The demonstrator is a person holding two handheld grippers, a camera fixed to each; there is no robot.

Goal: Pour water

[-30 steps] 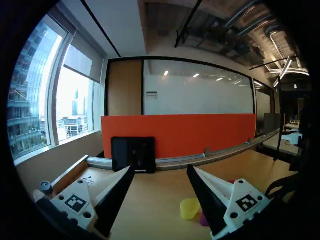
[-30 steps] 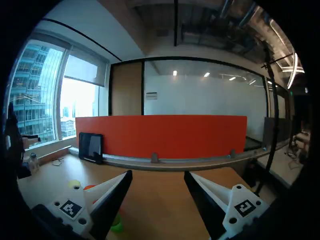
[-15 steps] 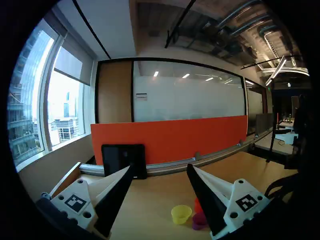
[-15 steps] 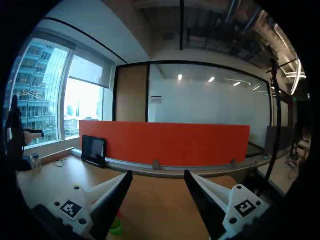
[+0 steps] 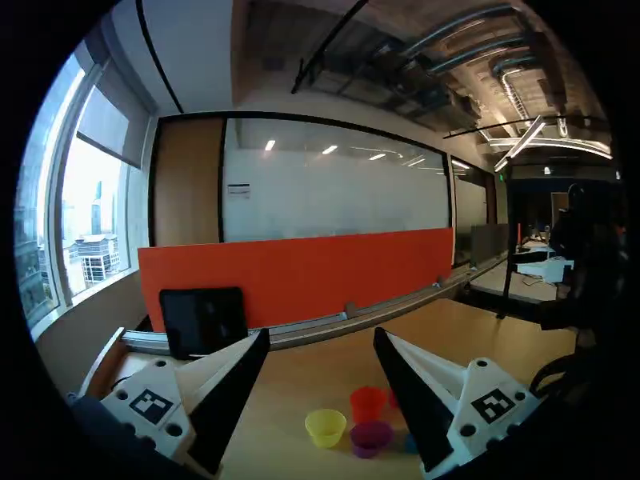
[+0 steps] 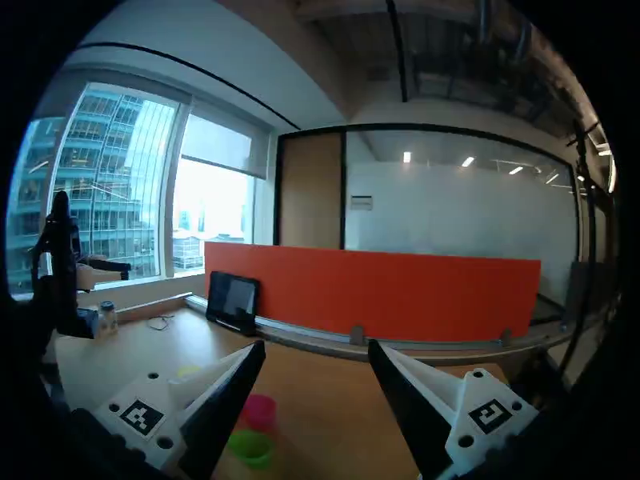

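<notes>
Our left gripper point(image 5: 320, 332) and right gripper point(image 6: 315, 344) have jaws apart, empty. The yellow cup point(image 5: 326, 426), orange cup point(image 5: 368, 402) and purple cup point(image 5: 370, 438) sit low between our left jaws; we should descend squarely onto one.

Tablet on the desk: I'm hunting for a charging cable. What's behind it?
Behind the tablet stand the grey rail and the orange divider. The tablet covers the stretch directly behind it, so a cable lying there cannot be ruled out.
</notes>
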